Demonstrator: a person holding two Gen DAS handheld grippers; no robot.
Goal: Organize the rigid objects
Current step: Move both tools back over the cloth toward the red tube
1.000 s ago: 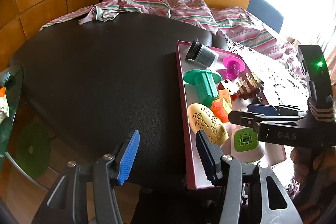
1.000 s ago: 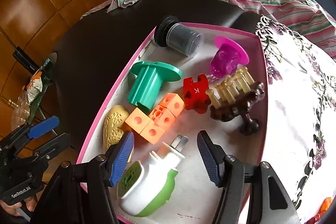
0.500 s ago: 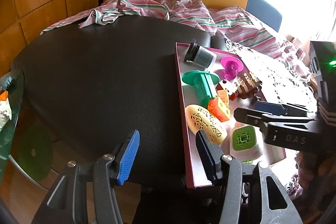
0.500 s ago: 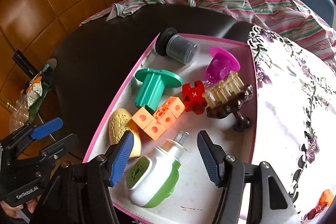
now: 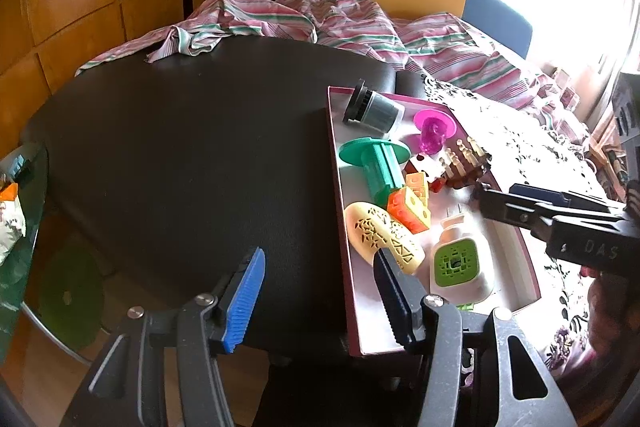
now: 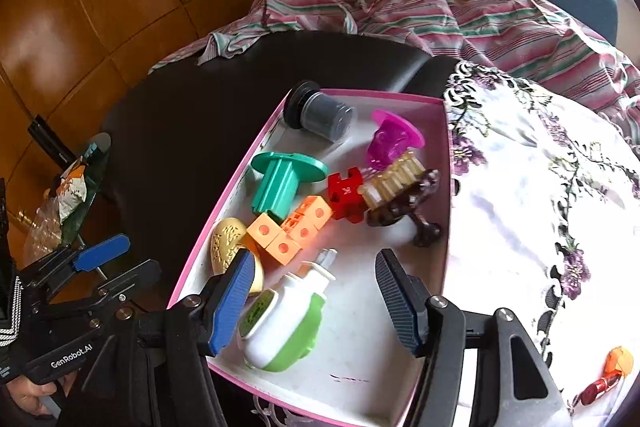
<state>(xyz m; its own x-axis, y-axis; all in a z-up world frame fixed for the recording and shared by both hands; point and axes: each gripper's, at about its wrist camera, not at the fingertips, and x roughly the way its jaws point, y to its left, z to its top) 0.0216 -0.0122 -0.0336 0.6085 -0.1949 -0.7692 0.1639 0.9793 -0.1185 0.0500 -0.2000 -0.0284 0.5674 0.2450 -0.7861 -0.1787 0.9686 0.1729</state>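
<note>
Toys (image 6: 304, 223) fill a pink tray (image 6: 224, 203) on a black table (image 5: 180, 147).

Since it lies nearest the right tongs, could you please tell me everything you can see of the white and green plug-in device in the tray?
The white and green plug-in device looks like glossy plastic: a white rounded body, a green underside, a green perforated grille face and metal prongs on a narrow neck. It lies on its side on the pink-rimmed tray, prongs pointing toward the orange cubes, near the front edge. Nothing grips it.
</note>
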